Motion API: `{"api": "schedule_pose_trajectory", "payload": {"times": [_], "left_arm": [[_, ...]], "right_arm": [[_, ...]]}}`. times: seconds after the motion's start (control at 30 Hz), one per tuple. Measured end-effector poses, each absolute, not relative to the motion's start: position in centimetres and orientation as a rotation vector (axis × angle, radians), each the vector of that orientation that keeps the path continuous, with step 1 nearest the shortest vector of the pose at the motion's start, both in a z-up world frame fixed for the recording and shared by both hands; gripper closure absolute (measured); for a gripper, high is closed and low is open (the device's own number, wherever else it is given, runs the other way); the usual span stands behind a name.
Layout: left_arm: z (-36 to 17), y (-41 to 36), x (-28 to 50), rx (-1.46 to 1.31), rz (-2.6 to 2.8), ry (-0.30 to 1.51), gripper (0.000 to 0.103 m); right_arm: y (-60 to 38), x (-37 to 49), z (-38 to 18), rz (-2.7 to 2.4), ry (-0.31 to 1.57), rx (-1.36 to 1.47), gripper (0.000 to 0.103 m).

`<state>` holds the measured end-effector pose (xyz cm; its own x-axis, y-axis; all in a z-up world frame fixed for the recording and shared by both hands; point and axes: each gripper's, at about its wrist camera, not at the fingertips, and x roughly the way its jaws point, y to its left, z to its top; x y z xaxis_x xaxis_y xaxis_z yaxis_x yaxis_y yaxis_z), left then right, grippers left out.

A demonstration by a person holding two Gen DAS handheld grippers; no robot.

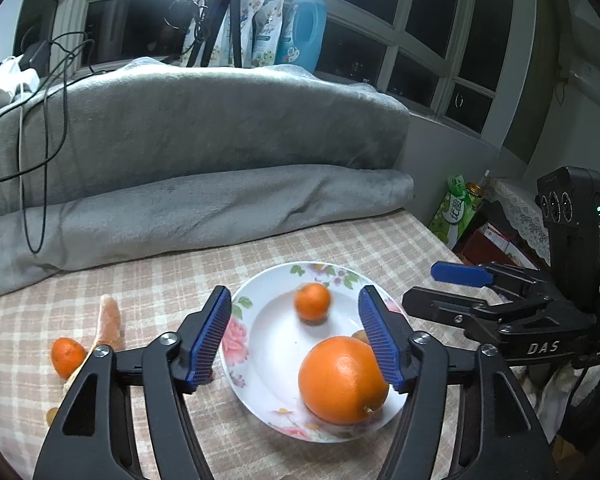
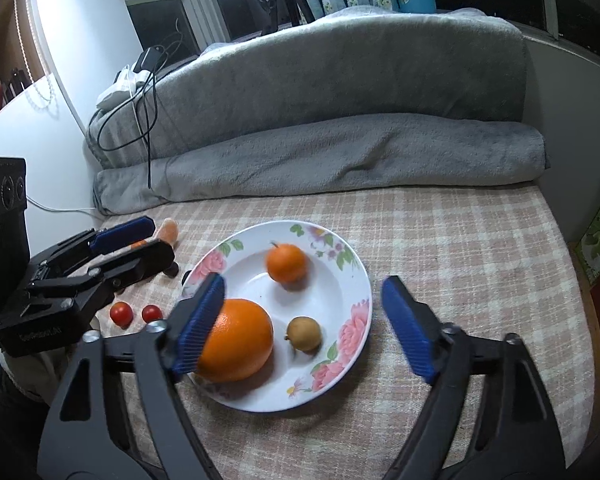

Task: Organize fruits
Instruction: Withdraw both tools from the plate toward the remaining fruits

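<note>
While both grippers hover with jaws apart and nothing between them, the left gripper (image 1: pixel 294 336) and right gripper (image 2: pixel 303 320) frame the floral plate (image 2: pixel 355 280). It holds a large orange (image 2: pixel 240 340), a small mandarin (image 2: pixel 286 263) and a brownish fruit (image 2: pixel 303 334). Left out toward the bed's left edge: two cherry tomatoes (image 2: pixel 121 313), another mandarin (image 1: pixel 67 357) and a pale orange piece (image 1: pixel 110 320).

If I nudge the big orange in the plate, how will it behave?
The big orange is round, so it would probably roll, likely toward the small brown fruit beside it. The plate dishes upward at its rim, which should keep it in. Its glossy peel may slip against the pads.
</note>
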<state>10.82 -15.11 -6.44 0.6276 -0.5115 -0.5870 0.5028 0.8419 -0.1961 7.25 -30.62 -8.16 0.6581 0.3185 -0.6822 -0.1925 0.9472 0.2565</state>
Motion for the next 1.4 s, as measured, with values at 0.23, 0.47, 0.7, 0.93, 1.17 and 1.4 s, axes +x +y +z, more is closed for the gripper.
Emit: {"api": "schedule_pose_trajectory", "payload": {"times": [0.23, 0.47, 0.7, 0.93, 1.17, 1.4], "left_arm": [[-6.1, -14.6, 10.2, -0.018, -0.565, 0.667, 0.027], [-5.6, -14.1, 9.6, -0.013, -0.542, 0.652, 0.022], [-5.2, -13.1, 9.0, -0.017, -0.52, 0.64, 0.022], [-5.0, -11.5, 8.7, -0.023, -0.486, 0.626, 0.022], [-5.1, -8.3, 8.5, -0.047, -0.431, 0.615, 0.022], [-5.5, -4.3, 7.9, -0.065, -0.352, 0.612, 0.022]], "right_arm": [[-30.4, 6.9, -7.8, 0.289, 0.786, 0.16, 0.008], [-29.8, 6.4, -7.1, 0.295, 0.765, 0.156, 0.004], [-28.8, 6.0, -6.4, 0.306, 0.752, 0.132, 0.004], [-27.4, 5.9, -5.9, 0.326, 0.735, 0.116, 0.004], [-25.3, 6.1, -5.4, 0.363, 0.721, 0.056, 0.004], [-23.2, 7.1, -5.3, 0.423, 0.743, 0.023, 0.004]]}}
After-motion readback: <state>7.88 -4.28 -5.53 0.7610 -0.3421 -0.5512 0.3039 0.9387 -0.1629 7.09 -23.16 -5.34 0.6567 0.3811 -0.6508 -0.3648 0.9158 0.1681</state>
